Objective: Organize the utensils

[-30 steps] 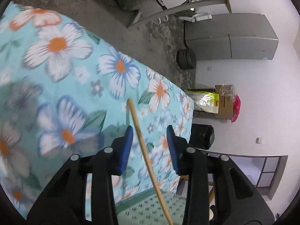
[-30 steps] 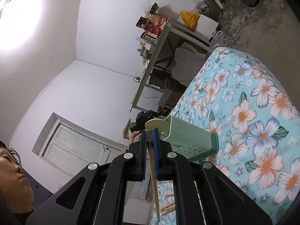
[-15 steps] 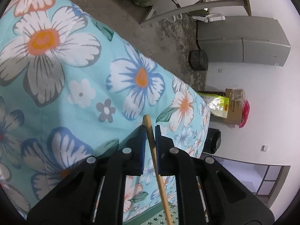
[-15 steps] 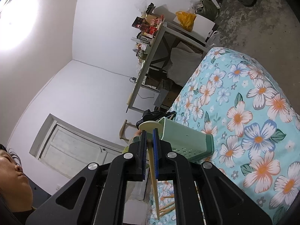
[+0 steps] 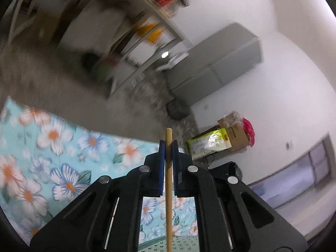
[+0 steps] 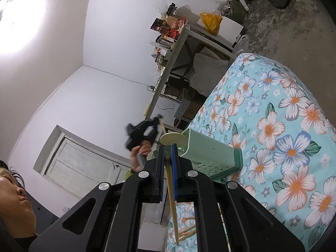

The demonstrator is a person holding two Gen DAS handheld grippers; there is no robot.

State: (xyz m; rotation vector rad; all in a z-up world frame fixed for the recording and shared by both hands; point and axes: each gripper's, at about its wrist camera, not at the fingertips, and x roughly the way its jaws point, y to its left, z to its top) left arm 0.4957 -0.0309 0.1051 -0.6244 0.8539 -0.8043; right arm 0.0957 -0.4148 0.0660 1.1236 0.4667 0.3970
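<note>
In the left wrist view my left gripper (image 5: pixel 168 145) is still closing its jaws tight on a wooden chopstick (image 5: pixel 168 199), whose tip pokes out past the pads. It hangs above the floral tablecloth (image 5: pixel 63 168). A strip of the green utensil holder (image 5: pixel 182 243) shows below. In the right wrist view my right gripper (image 6: pixel 167 153) is shut on another chopstick (image 6: pixel 172 199), just in front of the green holder (image 6: pixel 210 157). The left gripper (image 6: pixel 145 130), held by a hand, is raised behind the holder.
Several loose chopsticks (image 6: pixel 187 231) lie on the cloth below my right gripper. The table's far edge (image 6: pixel 262 58) drops to a concrete floor. Beyond stand a cluttered metal shelf (image 6: pixel 174 42), a grey cabinet (image 5: pixel 216 71) and a cardboard box (image 5: pixel 235 134). A person is at lower left.
My left gripper shut on the chopstick lying on the cloth, then lifted it well above the table and rolled. The right gripper kept still with its chopstick.
</note>
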